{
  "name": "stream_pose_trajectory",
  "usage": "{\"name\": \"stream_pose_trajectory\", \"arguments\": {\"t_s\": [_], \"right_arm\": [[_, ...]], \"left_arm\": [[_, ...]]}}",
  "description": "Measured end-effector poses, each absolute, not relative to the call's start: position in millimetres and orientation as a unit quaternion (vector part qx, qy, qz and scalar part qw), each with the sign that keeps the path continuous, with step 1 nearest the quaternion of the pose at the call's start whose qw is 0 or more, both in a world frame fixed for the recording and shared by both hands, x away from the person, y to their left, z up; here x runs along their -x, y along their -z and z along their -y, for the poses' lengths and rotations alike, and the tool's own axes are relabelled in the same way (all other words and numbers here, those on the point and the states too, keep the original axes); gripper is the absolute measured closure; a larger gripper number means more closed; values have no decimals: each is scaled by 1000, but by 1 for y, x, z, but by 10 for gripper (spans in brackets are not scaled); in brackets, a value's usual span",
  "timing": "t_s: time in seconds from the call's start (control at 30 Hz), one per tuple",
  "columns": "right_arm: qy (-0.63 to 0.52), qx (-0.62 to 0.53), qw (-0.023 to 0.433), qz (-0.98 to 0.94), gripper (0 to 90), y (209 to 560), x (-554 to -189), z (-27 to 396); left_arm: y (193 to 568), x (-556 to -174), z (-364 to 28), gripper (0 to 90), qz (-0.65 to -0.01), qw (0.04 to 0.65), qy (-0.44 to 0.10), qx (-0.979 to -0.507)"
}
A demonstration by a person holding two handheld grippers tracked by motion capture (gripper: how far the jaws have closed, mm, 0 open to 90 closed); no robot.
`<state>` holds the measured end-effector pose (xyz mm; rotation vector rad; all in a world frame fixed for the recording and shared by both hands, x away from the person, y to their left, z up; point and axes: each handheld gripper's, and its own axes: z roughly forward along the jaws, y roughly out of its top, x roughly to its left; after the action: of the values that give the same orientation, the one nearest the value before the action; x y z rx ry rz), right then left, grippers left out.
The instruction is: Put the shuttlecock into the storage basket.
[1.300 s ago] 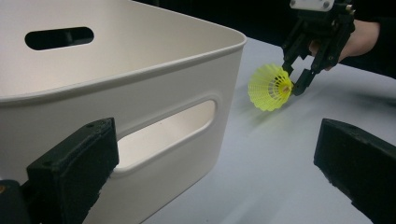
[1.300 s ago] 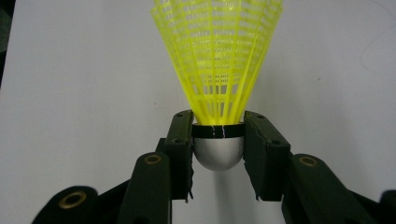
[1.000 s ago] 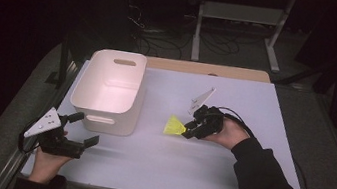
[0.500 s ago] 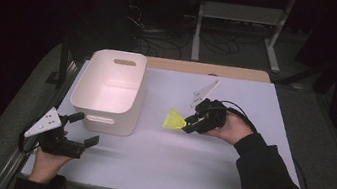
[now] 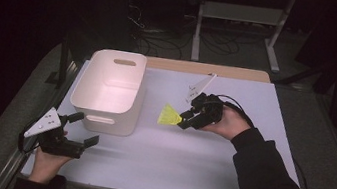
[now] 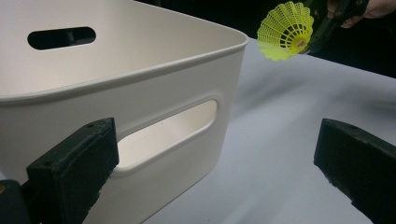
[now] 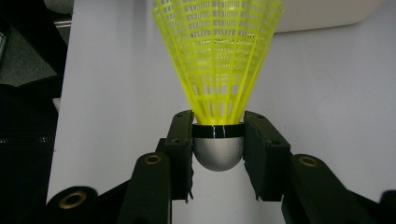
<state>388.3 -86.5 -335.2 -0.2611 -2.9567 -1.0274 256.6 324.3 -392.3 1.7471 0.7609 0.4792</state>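
Shuttlecock [image 5: 170,116] is pinched in the right gripper [image 5: 186,120] and hangs above the white table [image 5: 186,168], just to the right of the white bin [image 5: 109,90] and not touching it. Its long axis runs pretty much level in the high view, skirt flaring toward the bin on the left and the cork end tucked back in the gripper toward the right hand [image 5: 225,123]. It's the plastic kind: neon yellow mesh skirt with ribs and little square holes, a thin black band, then a rounded silvery-grey cap [image 7: 218,151]. In the right gripper view the two black jaws are clamped on either side of that cap right at the band, with the skirt [image 7: 217,56] fanning up and away from the camera. Left gripper [image 5: 83,130] sits low at the near left corner of the table in the left hand [image 5: 48,157], jaws spread wide with nothing between them, pointed at the near wall of the bin with its handle slot [image 6: 168,135]. From the left gripper view the shuttlecock [image 6: 286,30] shows up high and to the right, past the bin's corner.
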Motion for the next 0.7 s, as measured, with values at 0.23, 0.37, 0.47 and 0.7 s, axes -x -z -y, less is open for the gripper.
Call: {"name": "stream_pose_trajectory", "arguments": {"t_s": [0.23,0.37,0.47,0.7], "right_arm": [[328,77,-2,941,631,329,-389,81],[328,72,-4,942,631,326,-389,78],[329,72,-5,942,631,322,-389,77],[329,69,-6,942,631,317,-391,74]], "left_arm": [[392,-257,-324,0,-322,555,-203,-740],[392,-257,-324,0,-322,555,-203,-740],[392,-257,-324,0,-322,555,-203,-740],[392,-256,-324,0,-322,557,-202,-738]]}}
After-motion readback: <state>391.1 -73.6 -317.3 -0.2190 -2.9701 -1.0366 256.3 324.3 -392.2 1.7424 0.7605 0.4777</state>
